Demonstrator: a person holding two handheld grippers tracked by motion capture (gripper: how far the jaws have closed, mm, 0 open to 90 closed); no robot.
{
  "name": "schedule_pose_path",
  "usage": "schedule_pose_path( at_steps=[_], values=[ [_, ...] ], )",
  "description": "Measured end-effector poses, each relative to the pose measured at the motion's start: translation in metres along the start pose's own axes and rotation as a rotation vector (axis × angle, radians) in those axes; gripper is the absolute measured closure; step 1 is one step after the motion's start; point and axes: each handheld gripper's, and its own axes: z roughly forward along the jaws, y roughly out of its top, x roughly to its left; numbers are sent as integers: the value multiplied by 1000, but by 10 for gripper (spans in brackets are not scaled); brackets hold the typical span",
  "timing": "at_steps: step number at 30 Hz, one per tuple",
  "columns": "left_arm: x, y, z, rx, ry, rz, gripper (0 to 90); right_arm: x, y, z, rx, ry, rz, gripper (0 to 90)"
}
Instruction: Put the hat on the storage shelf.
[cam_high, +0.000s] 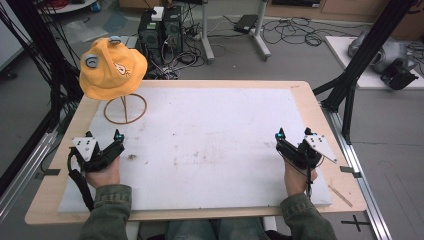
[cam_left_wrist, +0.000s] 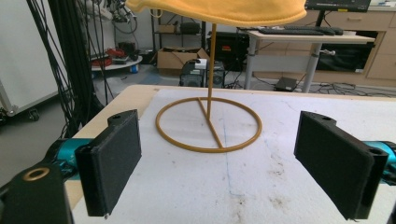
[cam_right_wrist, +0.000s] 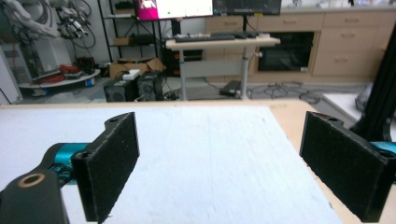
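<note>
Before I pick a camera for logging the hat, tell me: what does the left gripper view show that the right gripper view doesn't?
Left gripper view: the yellow hat's lower edge atop a wire stand with a ring base, framed between the open left hand-held gripper. Right gripper view: bare white mat ahead of the open right hand-held gripper, and a lit monitor. Both share the white mat and the lab clutter behind.

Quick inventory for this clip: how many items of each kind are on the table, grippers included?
Yellow hat: 1
Wire hat stand: 1
White foam sheet covering the tabletop: 1
Handheld grippers: 2, the left gripper and the right gripper, both open
Total: 5
</note>
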Motion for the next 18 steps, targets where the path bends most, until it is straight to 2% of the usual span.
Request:
schedule_pose_path(
  at_steps=[3, 9, 12, 18],
  values=[
    [0, 0, 1, 5, -1, 0, 150, -5, -1, -2, -12, -6, 30, 115],
    [1, 0, 0, 7, 0, -1, 150, -5, -4, 0, -6, -1, 17, 116],
    [0, 0, 0, 5, -1, -1, 150, -3, -5, 2, -6, 6, -9, 117],
    [0, -1, 1, 19, -9, 0, 150, -2, -7, 4, 10, 12, -11, 117]
  ],
)
